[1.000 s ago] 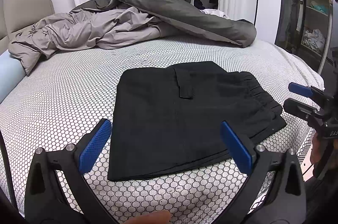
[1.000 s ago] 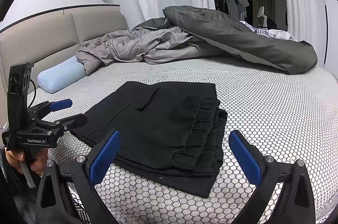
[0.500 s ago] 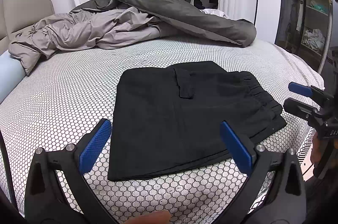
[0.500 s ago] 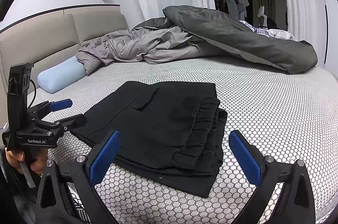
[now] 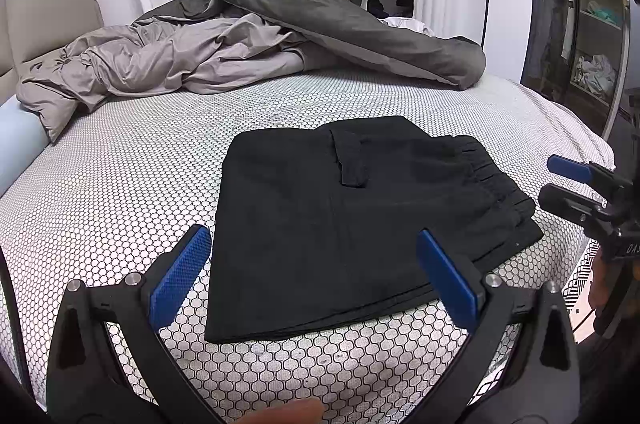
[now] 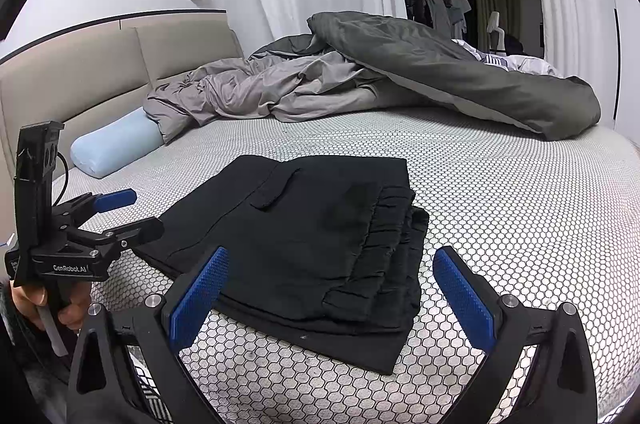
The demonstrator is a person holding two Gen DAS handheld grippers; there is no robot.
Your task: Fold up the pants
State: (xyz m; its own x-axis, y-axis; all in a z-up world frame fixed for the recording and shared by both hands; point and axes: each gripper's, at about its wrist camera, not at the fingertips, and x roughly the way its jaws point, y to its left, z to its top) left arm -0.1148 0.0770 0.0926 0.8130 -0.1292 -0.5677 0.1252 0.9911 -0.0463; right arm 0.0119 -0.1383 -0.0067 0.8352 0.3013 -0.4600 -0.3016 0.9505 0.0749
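Observation:
Black pants [image 5: 360,220] lie folded in a flat rectangle on the bed near its front edge, pocket flap on top and elastic waistband to the right. They also show in the right wrist view [image 6: 316,244]. My left gripper [image 5: 316,272] is open and empty, held just short of the pants' near edge. It also shows in the right wrist view [image 6: 128,214]. My right gripper [image 6: 328,288] is open and empty, just short of the waistband end. It also shows in the left wrist view [image 5: 568,180] at the far right.
The bed [image 5: 120,184] has a honeycomb-patterned sheet. A crumpled grey duvet [image 5: 240,44] lies across the back. A light blue bolster [image 6: 116,142] rests against the beige headboard [image 6: 100,64]. A glass wardrobe [image 5: 580,44] stands at the right.

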